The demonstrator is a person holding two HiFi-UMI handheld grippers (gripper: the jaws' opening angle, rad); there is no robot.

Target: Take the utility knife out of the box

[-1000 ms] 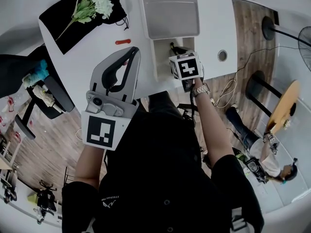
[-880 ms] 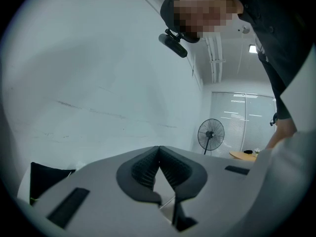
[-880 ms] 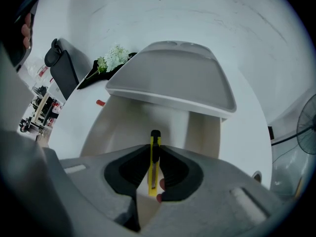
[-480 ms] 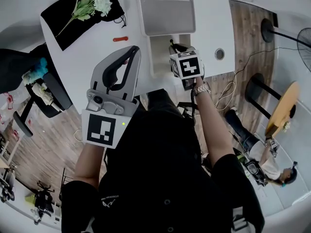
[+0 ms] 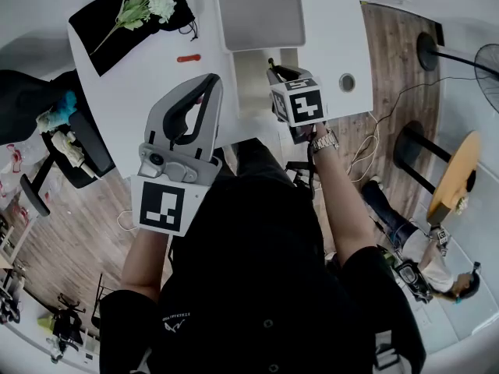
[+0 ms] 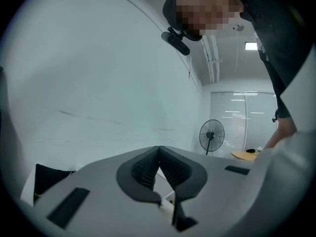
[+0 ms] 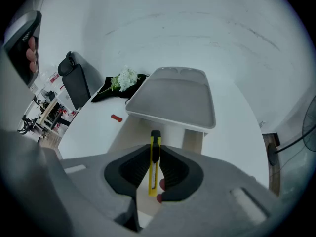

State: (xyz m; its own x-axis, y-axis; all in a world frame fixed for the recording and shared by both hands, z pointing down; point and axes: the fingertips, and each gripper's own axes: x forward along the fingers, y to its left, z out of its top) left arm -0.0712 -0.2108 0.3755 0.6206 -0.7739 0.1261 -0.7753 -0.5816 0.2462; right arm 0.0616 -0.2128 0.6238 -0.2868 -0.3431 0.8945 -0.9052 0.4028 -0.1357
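In the right gripper view a yellow utility knife (image 7: 154, 162) with a black tip stands upright between the pads of my right gripper (image 7: 155, 151), which is shut on it. Beyond it lies the white box (image 7: 174, 101) with its lid raised. In the head view my right gripper (image 5: 274, 75) hangs over the box's open near part (image 5: 248, 80); the knife is barely visible there. My left gripper (image 5: 206, 92) is held up above the table's near edge, left of the box. Its pads (image 6: 148, 164) meet with nothing between them.
A black cloth bag with white flowers (image 5: 129, 14) lies at the table's far left. A small red item (image 5: 188, 58) sits on the white table (image 5: 148, 80) left of the box. A round cable hole (image 5: 347, 82) is right of the box. A black chair (image 5: 74, 142) stands at the left.
My right gripper with the knife has drifted a little toward the far side over the box. The left gripper has stayed where it was.
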